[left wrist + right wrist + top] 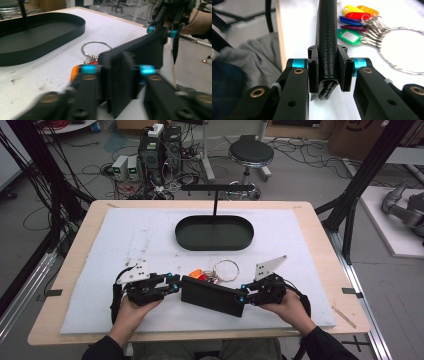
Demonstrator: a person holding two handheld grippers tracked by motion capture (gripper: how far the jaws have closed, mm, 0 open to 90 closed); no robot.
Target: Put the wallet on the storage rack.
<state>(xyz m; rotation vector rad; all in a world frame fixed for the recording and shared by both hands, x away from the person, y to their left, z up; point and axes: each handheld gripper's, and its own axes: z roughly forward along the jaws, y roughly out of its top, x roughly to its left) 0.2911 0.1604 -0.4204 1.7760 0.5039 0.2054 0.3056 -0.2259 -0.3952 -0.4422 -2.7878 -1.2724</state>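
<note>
Black oval tray [214, 233] stood at far centre of white mat [125, 235], apart from the other things; interior seen bare, upright T-stand [215, 195] rising at its far rim.

Black wallet [212, 295] held long edge up near front of surface [65, 270], gripped at both ends. Left tongs [174, 283] set narrow around left end; in the left gripper view that end sat between the pads [88, 69], though blur left contact hard to confirm. Right tongs [243, 293] clamped narrow on right end, pads [348, 71] pressed to both faces in the right gripper view.

Key ring [226, 270] with coloured tags [352, 18] lay flat on mat just behind wallet, touching or nearly so; could not tell which. Tags partly hidden by wallet in the high view; orange tag [195, 272] showed above its top edge.

Wallet's lower edge cut off from sight by the tongs in both gripper views. Person's sleeves cropped at bottom of the high view.

Open mat to left, right and between wallet and tray. Front edge of surface close behind both hands.
</note>
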